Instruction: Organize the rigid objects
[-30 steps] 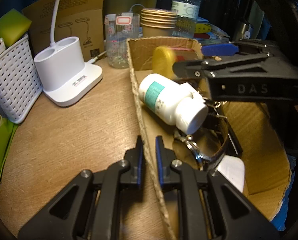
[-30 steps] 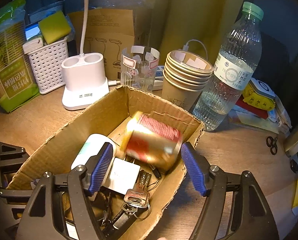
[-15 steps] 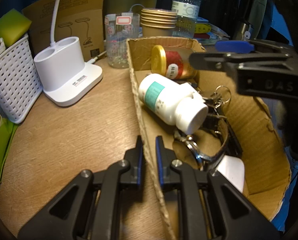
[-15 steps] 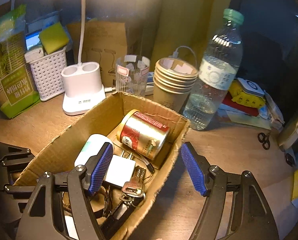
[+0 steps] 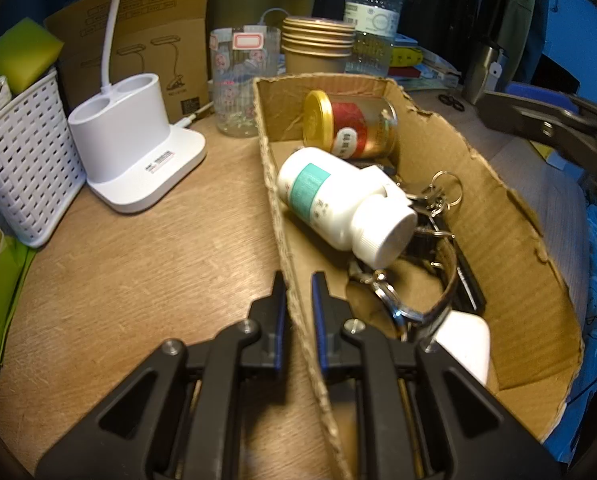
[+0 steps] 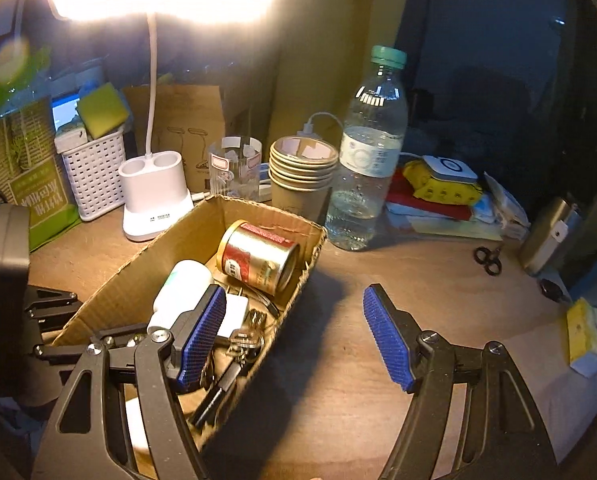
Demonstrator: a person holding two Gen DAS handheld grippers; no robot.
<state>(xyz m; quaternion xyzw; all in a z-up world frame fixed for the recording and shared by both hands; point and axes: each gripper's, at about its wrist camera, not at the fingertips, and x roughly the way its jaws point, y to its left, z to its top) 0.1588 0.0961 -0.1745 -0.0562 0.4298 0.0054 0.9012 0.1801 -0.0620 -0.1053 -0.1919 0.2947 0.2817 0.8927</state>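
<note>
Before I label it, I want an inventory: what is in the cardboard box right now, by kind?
Inside the cardboard box:
Red and gold tin: 1
White pill bottle: 1
White charger block: 1
Bunch of keys on rings: 1
Wristwatch: 1
Total: 5; anything underneath is hidden.

Bare wooden tabletop (image 6: 438, 280) right of cardboard box (image 6: 202, 236): open passage. Rear blocked by paper cup stack (image 6: 302, 176), water bottle (image 6: 366, 160), glass (image 6: 236, 168), lamp base (image 6: 154, 196). Small scissors (image 6: 488, 259) lie far right.
</note>
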